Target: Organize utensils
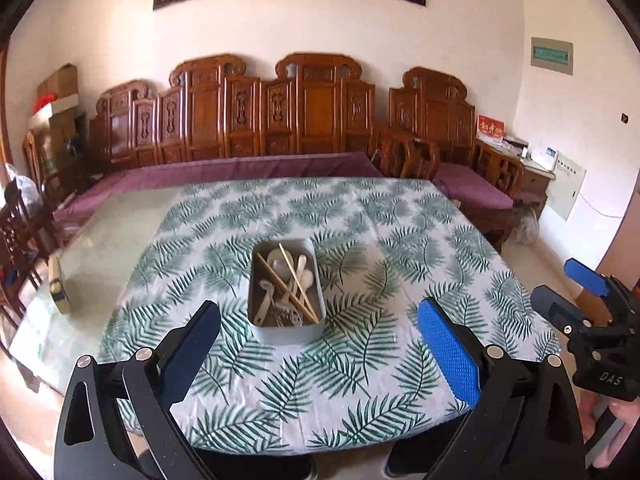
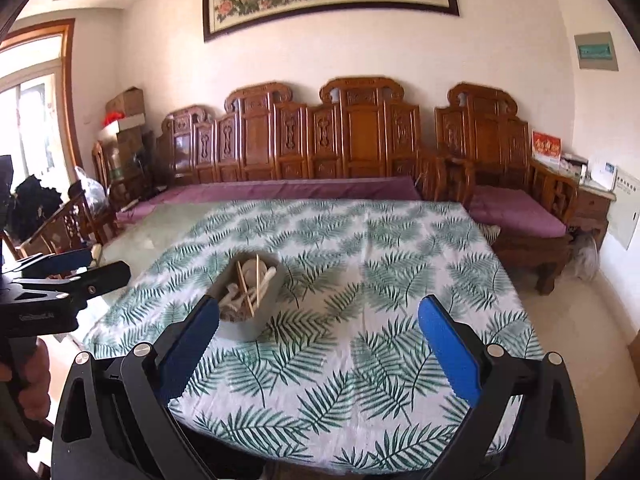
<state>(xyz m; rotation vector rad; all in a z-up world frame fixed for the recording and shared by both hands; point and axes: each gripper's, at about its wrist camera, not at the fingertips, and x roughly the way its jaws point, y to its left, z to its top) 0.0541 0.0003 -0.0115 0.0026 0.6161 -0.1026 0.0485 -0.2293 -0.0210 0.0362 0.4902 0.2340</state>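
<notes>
A grey rectangular tin [image 1: 286, 330] stands on the leaf-print tablecloth [image 1: 360, 360], holding wooden chopsticks [image 1: 289, 289], white spoons [image 1: 303, 272] and a metal fork, all jumbled. My left gripper [image 1: 318, 344] is open and empty, held above the near table edge just in front of the tin. My right gripper [image 2: 320, 344] is open and empty, to the right of the tin [image 2: 244, 326], which sits by its left finger. The right gripper also shows at the right edge of the left wrist view [image 1: 592, 296], and the left gripper at the left edge of the right wrist view [image 2: 60, 276].
The cloth covers most of a glass-topped table [image 1: 100, 248]; a small box [image 1: 58, 284] lies on the bare glass at the left. A carved wooden bench [image 1: 280, 120] with purple cushions runs behind the table. Chairs stand at the left, a side cabinet at the right.
</notes>
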